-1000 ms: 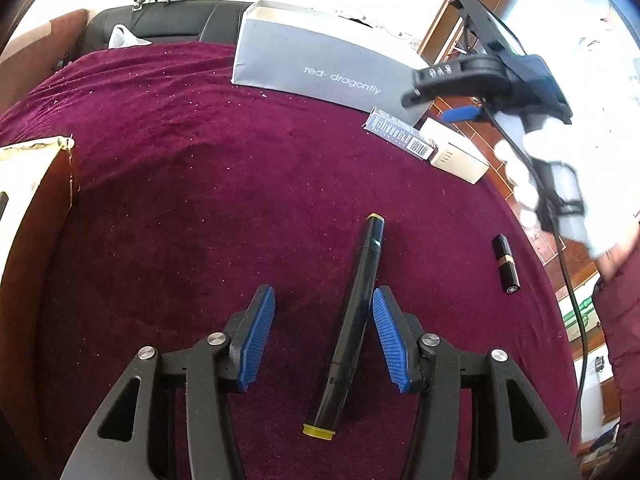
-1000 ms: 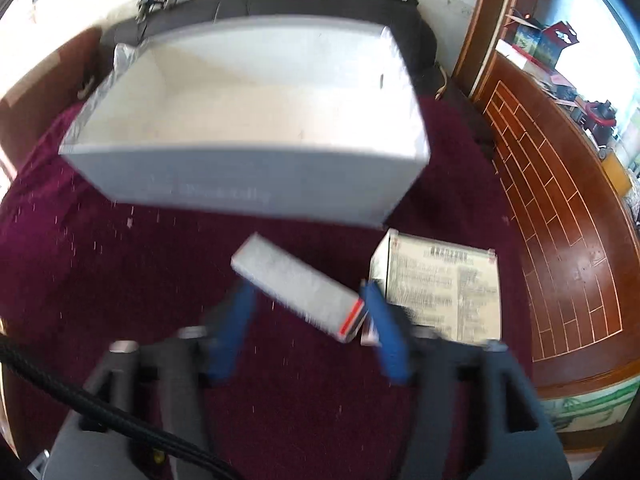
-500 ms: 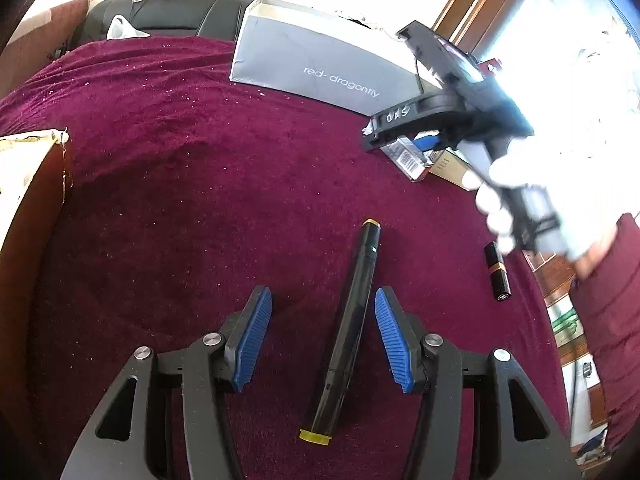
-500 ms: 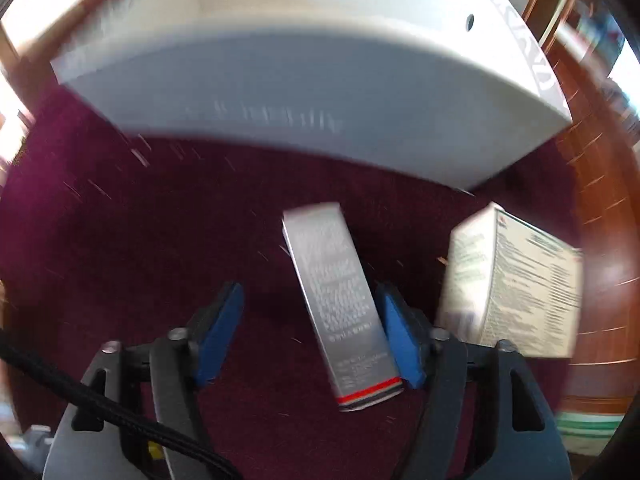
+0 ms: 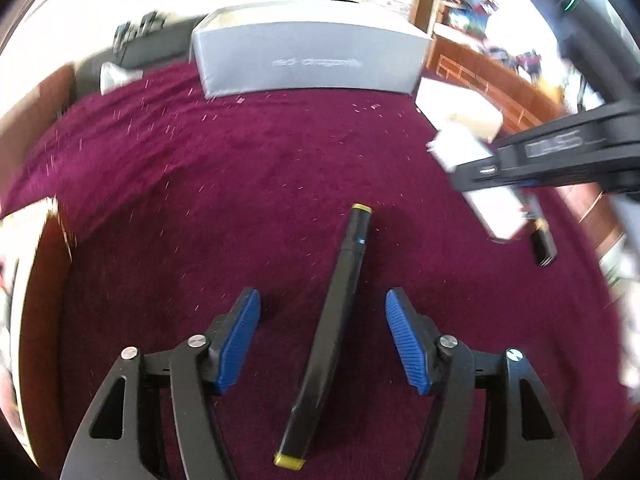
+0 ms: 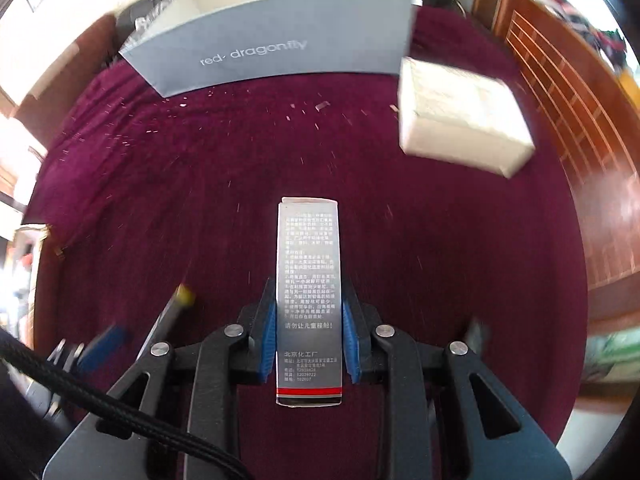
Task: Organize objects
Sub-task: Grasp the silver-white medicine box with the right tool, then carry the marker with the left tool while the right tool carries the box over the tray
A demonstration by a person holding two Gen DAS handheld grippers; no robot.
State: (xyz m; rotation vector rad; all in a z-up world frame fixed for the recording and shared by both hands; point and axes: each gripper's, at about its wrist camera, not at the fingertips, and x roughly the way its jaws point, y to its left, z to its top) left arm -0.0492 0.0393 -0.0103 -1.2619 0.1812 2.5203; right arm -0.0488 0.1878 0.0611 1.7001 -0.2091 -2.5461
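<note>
My left gripper (image 5: 322,312) is open, its jaws on either side of a black marker with yellow ends (image 5: 334,320) that lies on the maroon cloth (image 5: 240,184). My right gripper (image 6: 308,320) is shut on a slim silver carton with a red stripe (image 6: 308,280) and holds it above the cloth. The carton (image 5: 480,184) and the right gripper body also show at the right of the left wrist view. The marker's yellow tip (image 6: 185,295) and a left gripper pad show at lower left in the right wrist view.
A grey "red-dragonfly" box (image 5: 308,60) (image 6: 276,48) stands at the far edge. A white printed carton (image 6: 460,120) (image 5: 460,108) lies at the right. A black and gold lipstick (image 5: 543,240) lies at the right. A brown box wall (image 5: 36,320) stands at the left.
My right gripper closed on the silver carton, lifted it and carried it back toward the marker. My left gripper stayed astride the marker while its view swung a little.
</note>
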